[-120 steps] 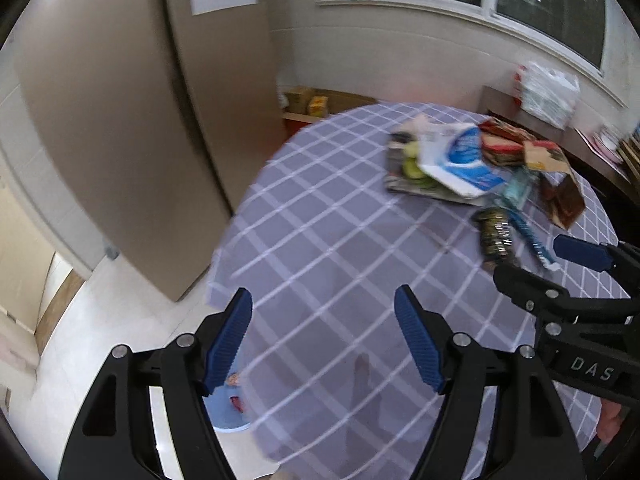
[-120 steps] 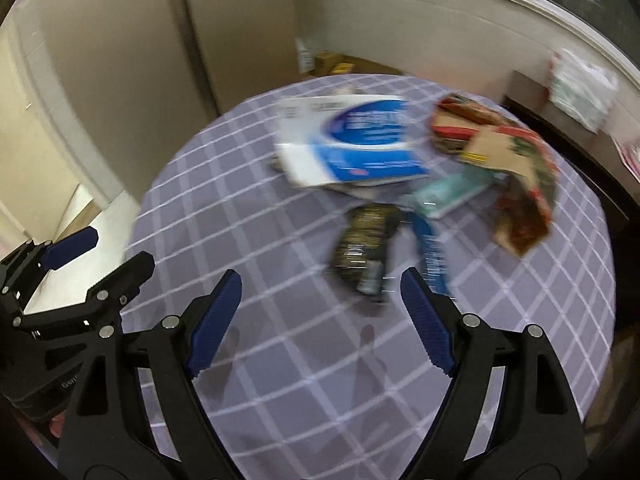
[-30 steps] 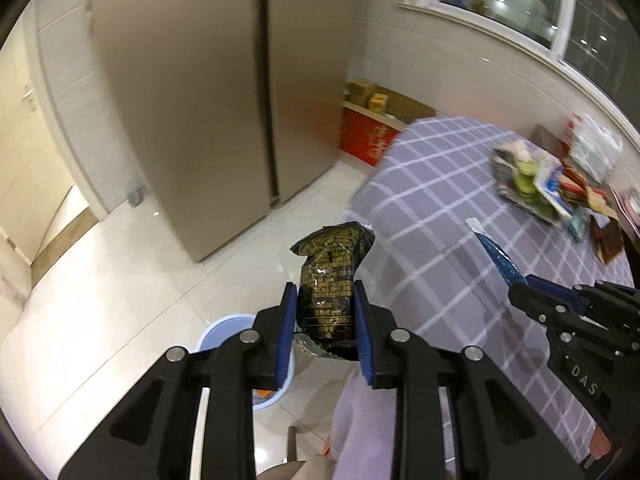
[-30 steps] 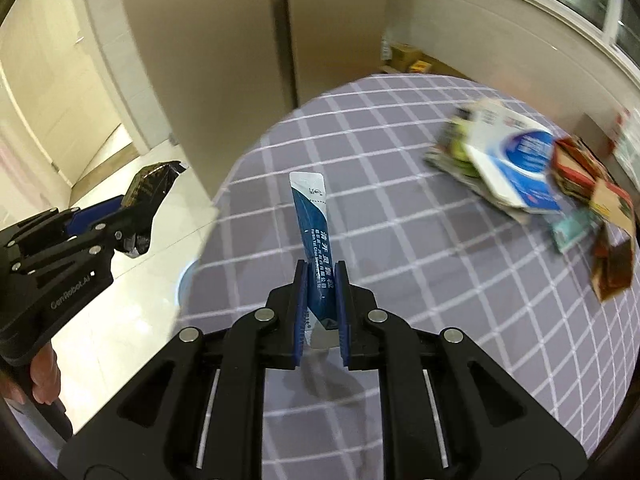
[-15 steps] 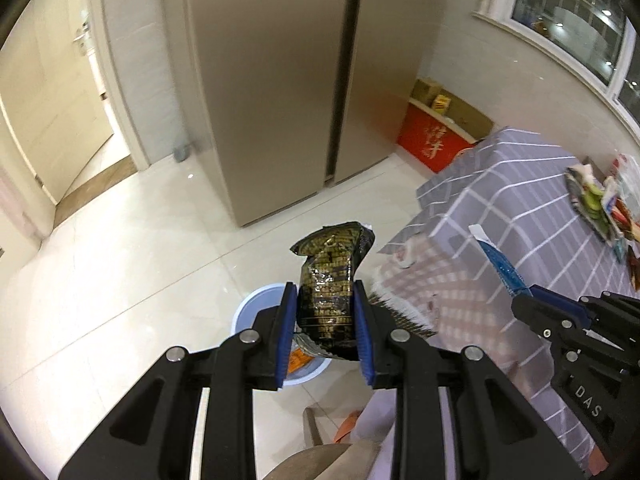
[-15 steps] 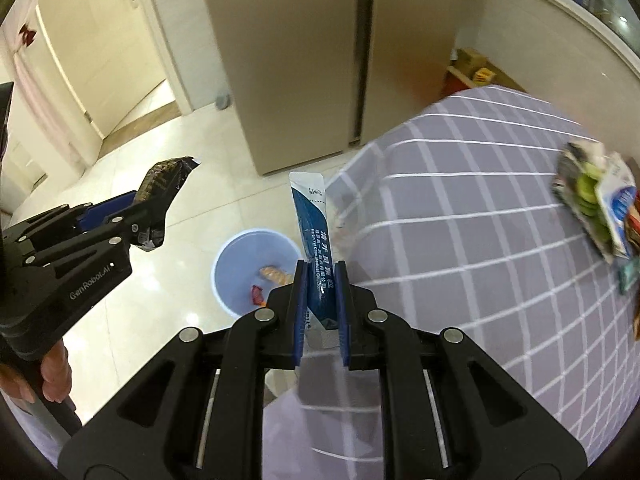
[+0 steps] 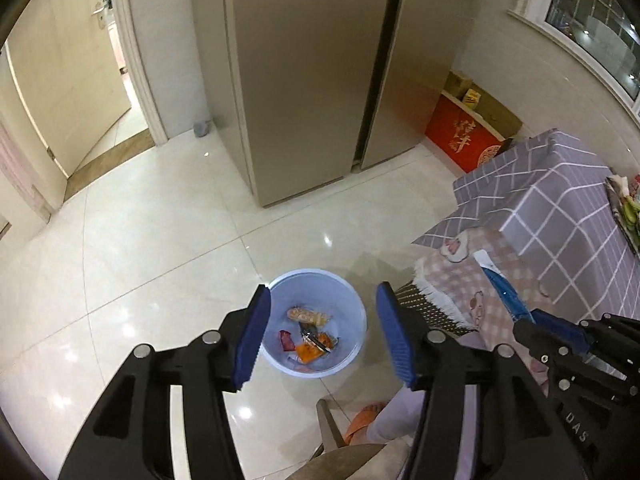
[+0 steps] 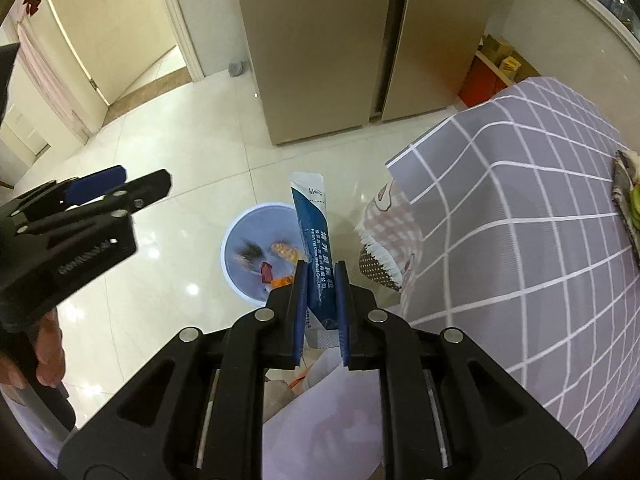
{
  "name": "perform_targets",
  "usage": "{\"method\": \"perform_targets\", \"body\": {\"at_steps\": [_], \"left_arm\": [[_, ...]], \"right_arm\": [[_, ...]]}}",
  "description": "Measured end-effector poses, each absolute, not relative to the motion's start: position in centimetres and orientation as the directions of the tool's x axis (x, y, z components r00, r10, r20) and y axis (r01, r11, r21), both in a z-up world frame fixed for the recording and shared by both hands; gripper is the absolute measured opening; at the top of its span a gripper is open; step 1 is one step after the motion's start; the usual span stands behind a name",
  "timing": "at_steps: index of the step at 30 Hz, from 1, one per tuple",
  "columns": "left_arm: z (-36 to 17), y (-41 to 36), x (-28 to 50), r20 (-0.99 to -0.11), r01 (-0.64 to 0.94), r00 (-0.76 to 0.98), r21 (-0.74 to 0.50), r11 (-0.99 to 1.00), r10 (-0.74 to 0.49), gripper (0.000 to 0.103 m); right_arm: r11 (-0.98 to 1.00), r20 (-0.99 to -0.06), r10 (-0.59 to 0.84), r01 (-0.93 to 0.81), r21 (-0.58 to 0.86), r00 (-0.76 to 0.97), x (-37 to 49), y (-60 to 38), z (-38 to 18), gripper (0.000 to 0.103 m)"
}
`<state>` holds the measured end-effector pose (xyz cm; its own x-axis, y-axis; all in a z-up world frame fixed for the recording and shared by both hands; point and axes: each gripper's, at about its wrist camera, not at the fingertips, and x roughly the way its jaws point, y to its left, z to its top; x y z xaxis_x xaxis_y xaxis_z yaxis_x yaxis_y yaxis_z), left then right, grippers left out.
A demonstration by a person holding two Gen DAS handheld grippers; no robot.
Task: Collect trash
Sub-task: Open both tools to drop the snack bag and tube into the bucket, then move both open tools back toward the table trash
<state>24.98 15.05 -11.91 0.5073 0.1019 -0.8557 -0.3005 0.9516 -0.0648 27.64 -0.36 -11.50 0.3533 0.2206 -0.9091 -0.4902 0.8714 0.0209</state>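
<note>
Both grippers over the bin

Left gripper (image 7: 322,334) has jaws spread wide above the blue bin (image 7: 352,308) on the floor, wrappers (image 7: 308,316) lying inside. Right gripper (image 8: 321,312) pinches a blue sachet (image 8: 314,236) upright.

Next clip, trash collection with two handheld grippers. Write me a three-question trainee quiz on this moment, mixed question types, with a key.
1. True or false: the left gripper is holding a wrapper.
2. What does the right gripper grip? A) blue sachet B) orange wrapper C) nothing
3. Fill in: the blue bin stands on the ____.

Key:
1. False; its jaws are open and nothing is between them, with the bin below.
2. A; the blue sachet is clamped upright.
3. Floor, beside the table.
</note>
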Motion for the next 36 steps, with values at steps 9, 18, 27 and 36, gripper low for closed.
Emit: {"method": "perform_targets", "body": {"at_steps": [9, 18, 27, 36], "left_arm": [[-13.8, 18.5, 22.7, -0.883, -0.398, 0.445, -0.049, 0.916, 0.146, 0.054], [-13.1, 19.8, 21.4, -0.874, -0.423, 0.450, -0.029, 0.906, 0.182, 0.056], [-13.4, 19.0, 21.9, -0.880, -0.405, 0.446, -0.034, 0.914, 0.165, 0.061], [-11.1, 16.8, 22.2, -0.855, -0.353, 0.493, -0.029, 0.935, 0.159, 0.061]], "right_arm": [[0.850, -0.940, 0.215, -0.525, 0.047, 0.264, 28.9, 2.8, -14.2, 0.014], [0.845, -0.903, 0.316, -0.518, 0.129, 0.290, 29.3, 4.3, -13.2, 0.091], [0.840, -0.926, 0.274, -0.533, 0.100, 0.260, 29.1, 3.2, -14.0, 0.090], [0.827, -0.907, 0.336, -0.541, 0.155, 0.255, 28.5, 1.6, -12.2, 0.090]]}}
